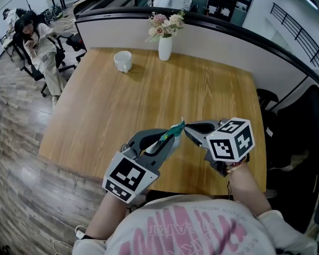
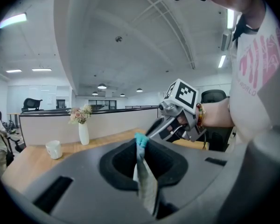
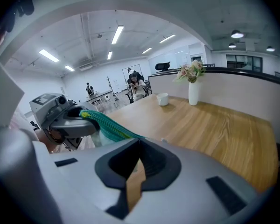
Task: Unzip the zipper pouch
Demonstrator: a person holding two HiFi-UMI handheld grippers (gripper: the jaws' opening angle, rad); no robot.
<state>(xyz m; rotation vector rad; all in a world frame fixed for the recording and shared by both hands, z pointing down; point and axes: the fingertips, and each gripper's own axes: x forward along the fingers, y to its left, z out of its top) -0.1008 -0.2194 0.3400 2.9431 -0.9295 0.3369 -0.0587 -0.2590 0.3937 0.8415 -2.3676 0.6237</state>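
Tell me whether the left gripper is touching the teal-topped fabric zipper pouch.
Touching. The left gripper view shows the left gripper clamped on the teal-topped fabric zipper pouch, which is pinched between its jaws.

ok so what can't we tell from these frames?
- The zipper pull: the right gripper's shut jaws cover the pouch's teal end in its own view. It is too small to see in the head view.
- How far the zipper is open: the left gripper view shows the pouch edge-on, and in the head view the left gripper hides its body.

Left claw [image 1: 171, 133], right claw [image 1: 187, 130]: seemingly clenched.
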